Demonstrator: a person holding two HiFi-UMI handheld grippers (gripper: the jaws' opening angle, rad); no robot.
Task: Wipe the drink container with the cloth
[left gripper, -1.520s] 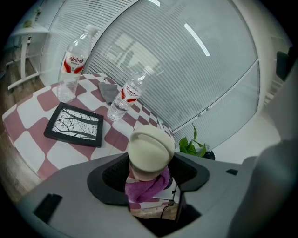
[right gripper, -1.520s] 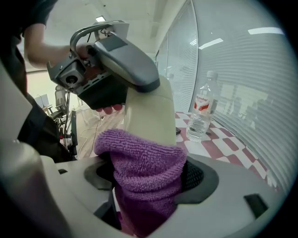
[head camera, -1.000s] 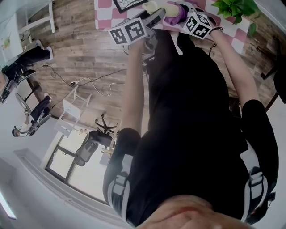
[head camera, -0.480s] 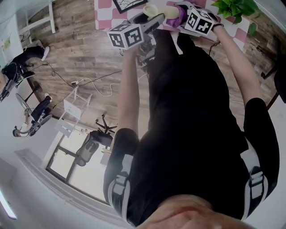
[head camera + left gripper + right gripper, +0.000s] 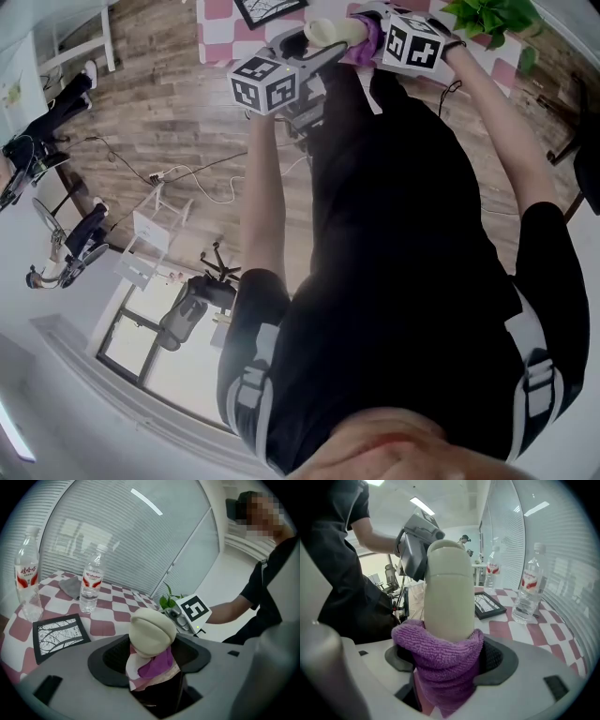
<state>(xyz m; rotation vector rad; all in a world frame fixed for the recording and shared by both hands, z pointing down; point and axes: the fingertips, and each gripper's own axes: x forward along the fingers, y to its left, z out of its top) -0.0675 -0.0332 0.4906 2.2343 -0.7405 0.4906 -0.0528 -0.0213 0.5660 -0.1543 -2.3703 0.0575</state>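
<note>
"Right gripper view first: what have the tongs got?"

"The right gripper [image 5: 445, 665] is clenched on the purple cloth [image 5: 440, 677], which is bunched round the lower body of the drink container [image 5: 447, 583]. The left gripper [image 5: 151, 660] stands wide but grasps the same container, whose cap pokes out past its jaws. Both hold it up in the air, on the near side of the framed picture [image 5: 60, 634]."

"How will it handle?"

"Stiff and smooth, I'd judge: a cream cylinder with a rounded cap (likely slippery under a sliding cloth; how full it is I cannot tell). Take hold across the straight body, not the domed cap. The cloth is soft terry and folds freely, so pinch a thick fold."

"Anything in the way?"

"Little. One water bottle [image 5: 91, 585] stands just beyond the picture and a second water bottle [image 5: 27, 571] beside it. A grey rag [image 5: 70, 587] lies farther beyond, and a potted plant [image 5: 168, 601] is well apart from the picture. All sit on the checked table [image 5: 105, 626] with the picture, lower than the held container. The nearest obstacle for each gripper is the other one."
</note>
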